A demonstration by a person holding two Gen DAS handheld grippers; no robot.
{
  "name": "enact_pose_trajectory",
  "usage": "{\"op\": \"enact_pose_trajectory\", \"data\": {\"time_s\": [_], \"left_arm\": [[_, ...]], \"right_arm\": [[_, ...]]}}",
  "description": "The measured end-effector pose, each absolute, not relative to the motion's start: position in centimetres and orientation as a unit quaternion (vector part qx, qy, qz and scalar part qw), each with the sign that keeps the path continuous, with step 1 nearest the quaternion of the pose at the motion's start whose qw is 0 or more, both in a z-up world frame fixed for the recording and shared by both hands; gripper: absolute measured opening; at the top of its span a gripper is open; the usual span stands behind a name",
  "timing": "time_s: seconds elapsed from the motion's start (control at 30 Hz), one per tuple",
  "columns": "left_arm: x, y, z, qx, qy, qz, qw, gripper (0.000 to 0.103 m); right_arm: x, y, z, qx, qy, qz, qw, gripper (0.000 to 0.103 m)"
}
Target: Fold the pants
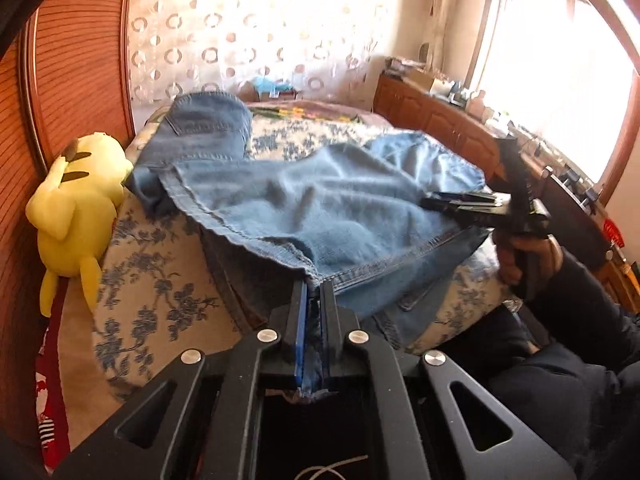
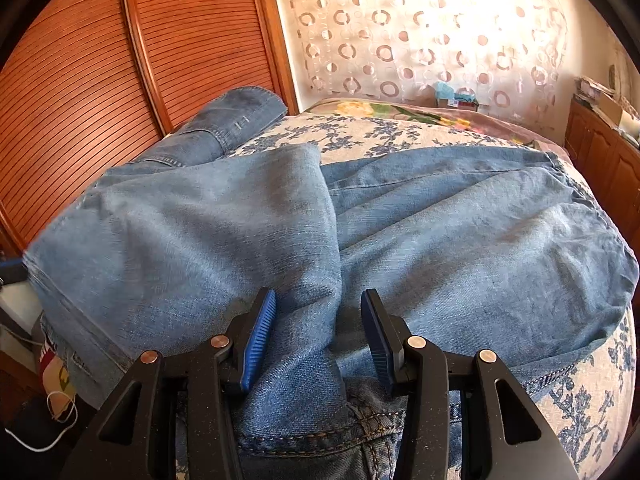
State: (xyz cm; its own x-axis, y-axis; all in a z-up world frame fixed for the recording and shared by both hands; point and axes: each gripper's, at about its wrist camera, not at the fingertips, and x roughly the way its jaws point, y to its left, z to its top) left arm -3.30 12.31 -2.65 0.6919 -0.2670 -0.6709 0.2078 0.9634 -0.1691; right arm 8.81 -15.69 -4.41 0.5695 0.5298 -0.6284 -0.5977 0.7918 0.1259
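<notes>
While the jeans [image 1: 320, 200] lie spread over the bed [image 1: 160, 288], which serves as the landmark here, the room reads as follows, left to right. Left of the bed: a slatted wooden wardrobe door [image 1: 80, 60], with a yellow plush toy [image 1: 76, 208] lying at the bed's left edge against it. The bed carries a cream cover with blue floral print; at its far end, a flowered blanket [image 2: 400, 112], and behind that a sheer curtain with ring pattern [image 1: 260, 20]. Right of the bed: a low wooden cabinet [image 1: 440, 116] with clutter on top, items too small to identify, under a bright window [image 1: 560, 80].

Jeans: light denim, one leg folded over across the middle of the bed, a darker part at the bed's far-left corner.

Left gripper [image 1: 314, 292]: jaws pressed together, pinching a hem corner of the jeans at the bed's near edge. Right gripper [image 2: 318, 320]: jaws spread partway, a denim ridge between the blue pads [image 2: 260, 340]; contact probably not made, view unclear. The right hand [image 1: 524, 256] grips its handle at the bed's right side.
</notes>
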Motion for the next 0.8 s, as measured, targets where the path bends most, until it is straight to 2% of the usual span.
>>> {"op": "enact_pose_trajectory", "data": {"time_s": [0.3, 0.6, 0.67, 0.8], "left_arm": [[-5.1, 12.7, -4.0, -0.033, 0.409, -0.120, 0.904, 0.006], [-4.9, 13.8, -3.5, -0.032, 0.397, -0.099, 0.912, 0.007], [-4.6, 14.3, -3.2, -0.031, 0.394, -0.089, 0.914, 0.016], [-3.2, 14.6, -3.2, -0.027, 0.386, -0.083, 0.918, 0.026]], "right_arm": [[6.8, -14.9, -1.7, -0.058, 0.322, 0.354, 0.876, 0.046], [6.3, -14.0, -4.0, -0.093, 0.352, 0.355, 0.861, 0.046], [6.2, -14.1, -4.1, -0.093, 0.355, 0.355, 0.860, 0.046], [5.6, -14.2, -4.3, -0.100, 0.344, 0.352, 0.865, 0.046]]}}
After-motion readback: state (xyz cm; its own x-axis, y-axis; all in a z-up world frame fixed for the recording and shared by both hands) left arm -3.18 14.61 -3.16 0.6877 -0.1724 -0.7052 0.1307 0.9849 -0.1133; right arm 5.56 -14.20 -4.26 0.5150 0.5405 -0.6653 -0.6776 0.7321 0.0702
